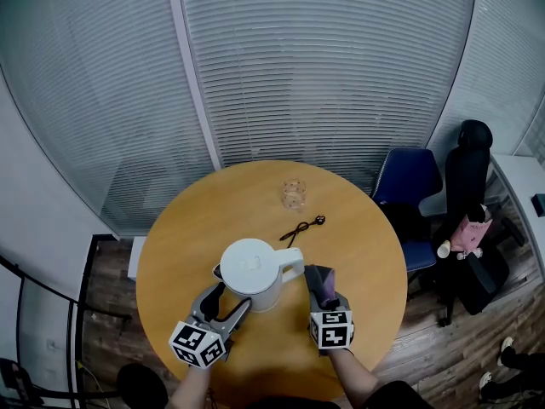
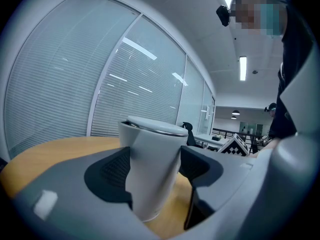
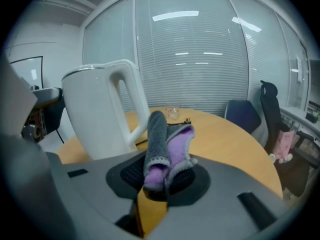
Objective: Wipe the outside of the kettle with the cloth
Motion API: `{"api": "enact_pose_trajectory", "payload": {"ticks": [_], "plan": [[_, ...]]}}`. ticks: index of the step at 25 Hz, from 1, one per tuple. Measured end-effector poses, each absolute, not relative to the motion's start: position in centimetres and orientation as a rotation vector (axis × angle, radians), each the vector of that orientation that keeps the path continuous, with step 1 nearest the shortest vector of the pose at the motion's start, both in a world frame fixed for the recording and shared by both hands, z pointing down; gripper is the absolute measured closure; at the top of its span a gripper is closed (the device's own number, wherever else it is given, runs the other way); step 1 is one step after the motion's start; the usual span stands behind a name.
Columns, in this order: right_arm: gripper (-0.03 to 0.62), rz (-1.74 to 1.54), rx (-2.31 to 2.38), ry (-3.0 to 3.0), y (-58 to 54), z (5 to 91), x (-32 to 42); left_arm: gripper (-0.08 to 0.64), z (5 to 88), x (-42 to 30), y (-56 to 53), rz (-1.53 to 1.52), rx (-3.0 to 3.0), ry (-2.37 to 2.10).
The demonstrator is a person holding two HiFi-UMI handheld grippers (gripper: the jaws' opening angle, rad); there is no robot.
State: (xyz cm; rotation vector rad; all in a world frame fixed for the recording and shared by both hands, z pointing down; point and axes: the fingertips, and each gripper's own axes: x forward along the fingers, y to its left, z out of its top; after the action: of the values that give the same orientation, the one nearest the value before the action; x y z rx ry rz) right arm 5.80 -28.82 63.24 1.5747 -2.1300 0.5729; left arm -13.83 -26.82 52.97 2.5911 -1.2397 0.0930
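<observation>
White kettle [image 1: 253, 273] stands on the tabletop [image 1: 362, 228], our left hand-held gripper [image 1: 226, 303] clamped on its body to steady it, our right hand-held gripper [image 3: 159, 179] pinching the purple cloth [image 3: 162, 144] beside the handle [image 1: 291, 272], ready to wipe.

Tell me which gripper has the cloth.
The right gripper: its jaws are shut on the grey-and-purple cloth. The left gripper clasps the white kettle instead.
</observation>
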Motion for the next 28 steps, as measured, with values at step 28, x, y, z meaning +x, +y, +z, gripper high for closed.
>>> {"api": "enact_pose_trajectory", "payload": {"ticks": [28], "plan": [[0.492,0.583,1.592,-2.386,-27.8,54.7,0.3,0.258,52.7,-13.9,-26.9,0.052,2.595,-1.237]]}}
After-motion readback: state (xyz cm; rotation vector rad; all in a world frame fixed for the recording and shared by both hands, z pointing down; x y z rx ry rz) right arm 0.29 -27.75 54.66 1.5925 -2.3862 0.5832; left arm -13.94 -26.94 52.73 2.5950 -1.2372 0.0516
